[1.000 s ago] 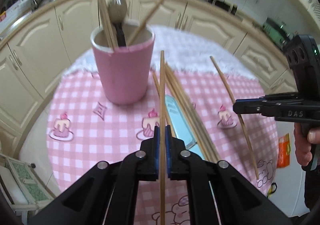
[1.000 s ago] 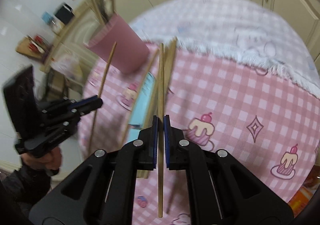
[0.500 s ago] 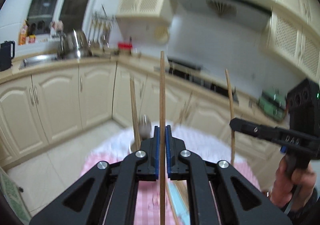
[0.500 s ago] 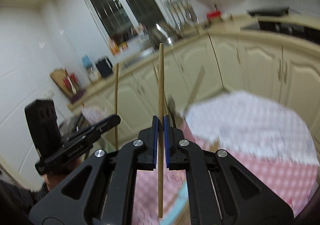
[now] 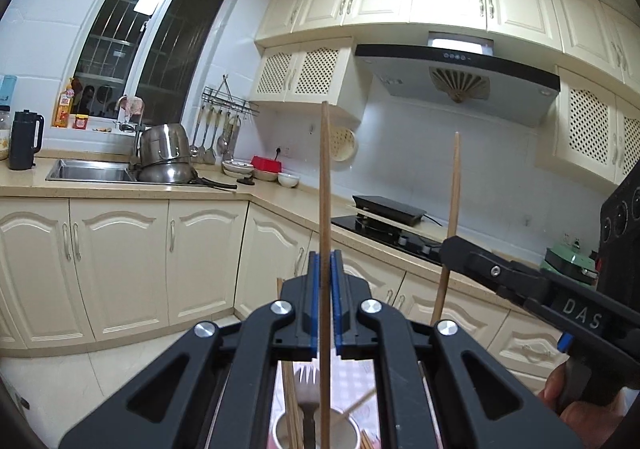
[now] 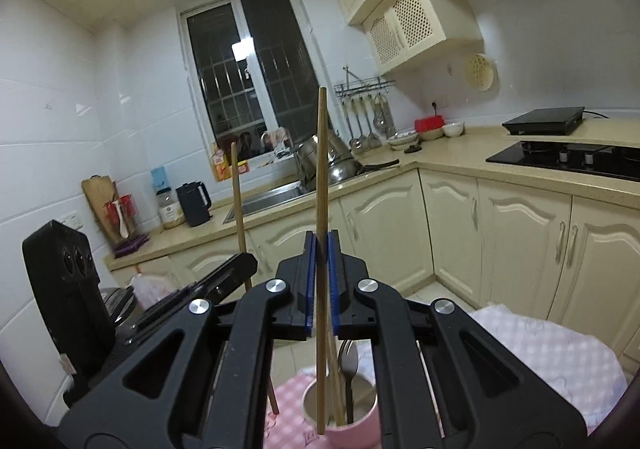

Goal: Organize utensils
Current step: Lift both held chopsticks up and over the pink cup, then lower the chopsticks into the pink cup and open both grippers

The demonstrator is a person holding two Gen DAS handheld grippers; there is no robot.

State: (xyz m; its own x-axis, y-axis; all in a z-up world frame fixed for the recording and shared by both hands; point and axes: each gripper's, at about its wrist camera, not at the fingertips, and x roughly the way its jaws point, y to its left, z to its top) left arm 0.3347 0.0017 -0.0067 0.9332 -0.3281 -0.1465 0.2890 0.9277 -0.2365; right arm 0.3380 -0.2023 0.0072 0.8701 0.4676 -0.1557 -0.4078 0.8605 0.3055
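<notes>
My left gripper (image 5: pixel 325 261) is shut on a wooden chopstick (image 5: pixel 325 185) held upright, its lower end over the pink cup (image 5: pixel 316 435) that holds a fork and other chopsticks. My right gripper (image 6: pixel 321 245) is shut on a second chopstick (image 6: pixel 321 169), also upright, with its lower end over the pink cup (image 6: pixel 352 429), which holds a spoon and chopsticks. The right gripper shows in the left wrist view (image 5: pixel 452 249) with its chopstick (image 5: pixel 451 189). The left gripper shows in the right wrist view (image 6: pixel 244 263) with its chopstick (image 6: pixel 237 201).
The cup stands on a table with a pink checked cloth (image 6: pixel 288 413) and a white cover (image 6: pixel 560 353). Cream kitchen cabinets (image 5: pixel 120 261), a sink (image 5: pixel 88 171) with steel pots and a hob (image 6: pixel 560 157) lie beyond the table.
Both grippers have tilted up from facing the table to level, turning their chopsticks upright. They now stand above the pink cup with the chopstick ends over it.
</notes>
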